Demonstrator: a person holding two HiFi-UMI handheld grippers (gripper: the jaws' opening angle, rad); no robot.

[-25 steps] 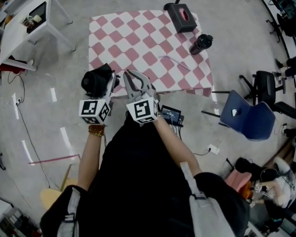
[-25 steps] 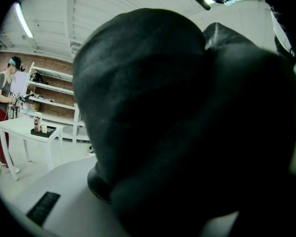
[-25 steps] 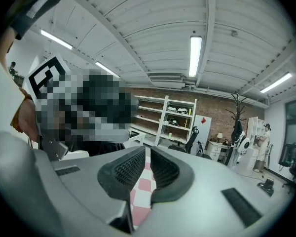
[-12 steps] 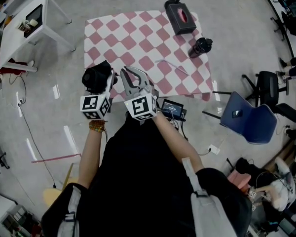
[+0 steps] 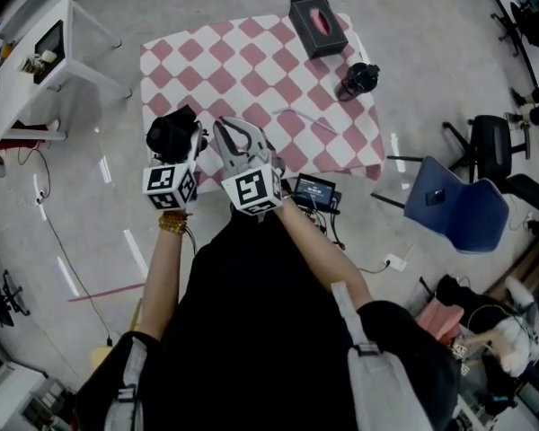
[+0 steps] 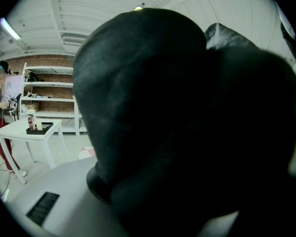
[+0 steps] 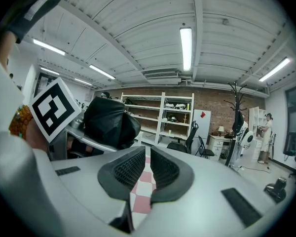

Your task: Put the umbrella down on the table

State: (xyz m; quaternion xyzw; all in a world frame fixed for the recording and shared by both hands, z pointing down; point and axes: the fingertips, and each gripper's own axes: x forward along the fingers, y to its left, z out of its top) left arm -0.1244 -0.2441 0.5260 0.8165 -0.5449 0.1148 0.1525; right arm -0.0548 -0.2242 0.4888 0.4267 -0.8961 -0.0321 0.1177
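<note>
Left gripper [image 5: 189, 151] is clamped on the black folded umbrella [image 5: 172, 136] over the near left edge of the pink-and-white checked tabletop [image 5: 251, 70]. Right gripper [image 5: 231, 135] is just beside it. A black tissue box [image 5: 317, 27] and a dark bottle [image 5: 357, 81] sit far right.

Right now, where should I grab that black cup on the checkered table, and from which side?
Take the black lidded cup round its cylindrical body, below the lid. Come in level from the right: it seems upright, close to the right edge of the pink-and-white checked table.
</note>
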